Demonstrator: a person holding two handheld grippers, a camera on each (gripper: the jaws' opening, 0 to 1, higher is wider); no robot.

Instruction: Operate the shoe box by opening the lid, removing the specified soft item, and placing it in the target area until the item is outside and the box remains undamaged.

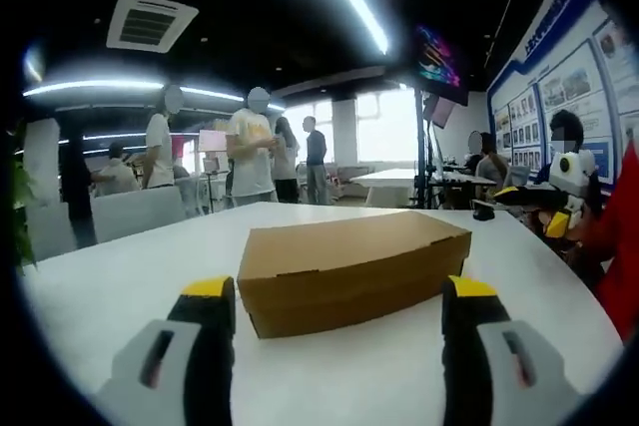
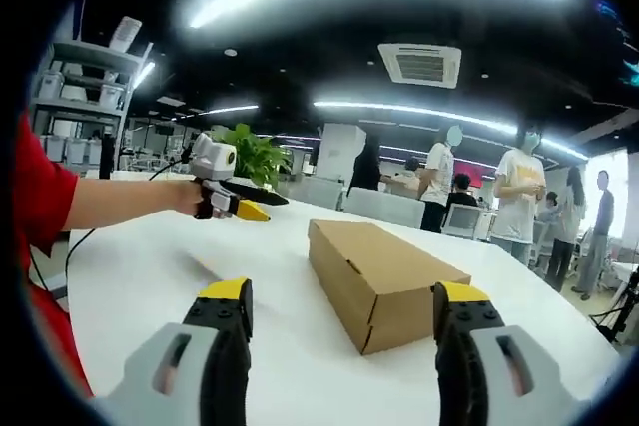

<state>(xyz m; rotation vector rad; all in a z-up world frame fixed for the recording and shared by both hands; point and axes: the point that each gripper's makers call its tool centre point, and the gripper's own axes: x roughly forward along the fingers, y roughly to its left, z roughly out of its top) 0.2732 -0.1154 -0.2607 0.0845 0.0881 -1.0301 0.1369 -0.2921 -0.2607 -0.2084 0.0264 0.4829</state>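
Shoe box closed; left gripper and right gripper both released, near box. Lift lid gently by edge.

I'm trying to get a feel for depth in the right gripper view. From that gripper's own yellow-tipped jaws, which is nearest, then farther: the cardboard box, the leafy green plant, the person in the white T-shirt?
1. Cardboard box: nearest, closed, on the white table just ahead of the jaws.
2. Green plant: farther, beyond the table's far left edge.
3. Person in the white T-shirt: farthest, standing on the right in the background.
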